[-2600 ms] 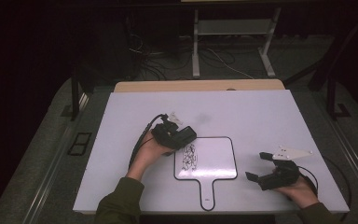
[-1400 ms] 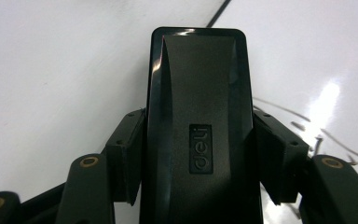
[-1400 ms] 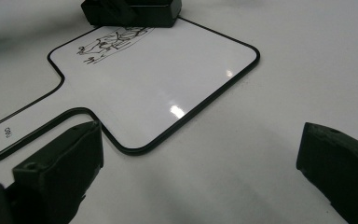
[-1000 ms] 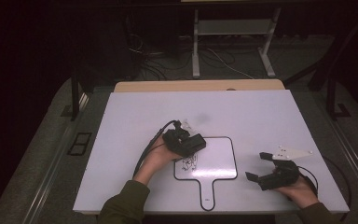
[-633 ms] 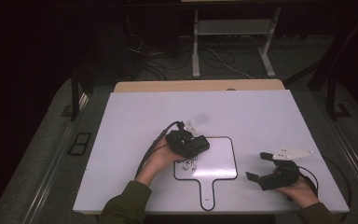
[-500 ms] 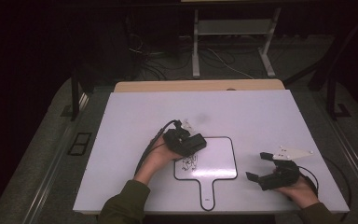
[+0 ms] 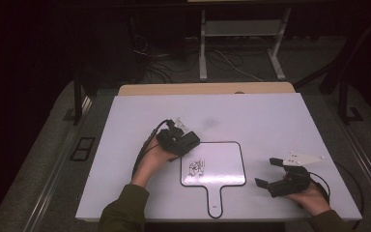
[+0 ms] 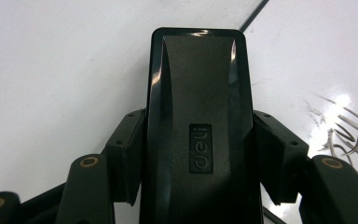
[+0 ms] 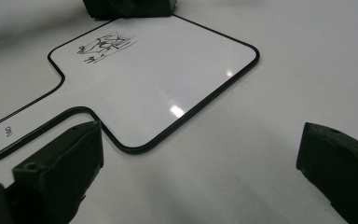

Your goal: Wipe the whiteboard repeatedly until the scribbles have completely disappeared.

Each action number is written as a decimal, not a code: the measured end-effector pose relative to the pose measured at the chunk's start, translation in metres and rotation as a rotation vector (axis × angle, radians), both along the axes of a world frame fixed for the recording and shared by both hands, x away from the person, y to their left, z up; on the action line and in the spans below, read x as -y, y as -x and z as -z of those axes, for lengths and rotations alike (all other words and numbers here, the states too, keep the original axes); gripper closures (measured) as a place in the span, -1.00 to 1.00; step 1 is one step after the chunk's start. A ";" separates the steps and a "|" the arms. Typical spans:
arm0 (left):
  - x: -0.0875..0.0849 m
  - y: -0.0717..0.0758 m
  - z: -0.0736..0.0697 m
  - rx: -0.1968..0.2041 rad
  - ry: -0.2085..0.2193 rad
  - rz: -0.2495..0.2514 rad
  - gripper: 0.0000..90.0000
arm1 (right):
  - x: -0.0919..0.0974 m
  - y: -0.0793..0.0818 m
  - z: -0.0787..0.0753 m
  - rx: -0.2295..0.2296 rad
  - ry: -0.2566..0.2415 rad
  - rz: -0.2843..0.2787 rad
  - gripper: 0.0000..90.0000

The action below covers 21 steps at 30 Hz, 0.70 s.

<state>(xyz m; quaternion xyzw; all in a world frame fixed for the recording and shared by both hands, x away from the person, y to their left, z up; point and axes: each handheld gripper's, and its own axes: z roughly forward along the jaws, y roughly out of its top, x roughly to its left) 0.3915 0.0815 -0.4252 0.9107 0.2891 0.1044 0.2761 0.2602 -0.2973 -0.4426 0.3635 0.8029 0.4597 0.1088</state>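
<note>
Between the jaws of the left gripper (image 8: 196,154) sits a black whiteboard eraser (image 8: 198,107), clamped on both long sides by the pads. The eraser is a rounded oblong block with a glossy rim, a matt grey-black top panel and a small embossed label reading "deli". In the high view the left gripper (image 7: 186,145) holds the eraser (image 7: 189,141) at the upper left corner of a small whiteboard (image 7: 222,162), just beside a patch of black scribble (image 7: 196,167).

The whiteboard is white, paddle-shaped with a short handle toward the person, rounded corners and a thin black border. It lies flat near the middle of the tabletop's near half. The scribble (image 9: 103,46) occupies the board's left part; the remainder of the board (image 9: 168,88) is clean and glossy.

The right gripper (image 7: 275,175) rests on the tabletop, well apart to the right of the board, jaws spread wide with nothing between them.

The tabletop (image 7: 270,121) is a plain white sheet over a pale wooden top (image 7: 203,89). Beyond it the room is dark, with grey floor, loose cables (image 7: 222,60) and a metal frame leg (image 7: 203,53).
</note>
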 end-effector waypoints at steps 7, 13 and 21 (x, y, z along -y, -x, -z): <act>0.014 0.001 0.000 0.015 -0.015 0.027 -0.12 | -0.001 0.000 0.000 0.000 0.004 -0.004 -1.00; 0.020 0.002 -0.001 0.032 -0.035 0.033 -0.12 | -0.001 0.000 0.000 0.000 0.004 -0.003 -1.00; 0.001 -0.004 -0.001 0.029 -0.036 -0.025 -0.12 | 0.000 0.000 0.000 0.001 0.000 0.001 -1.00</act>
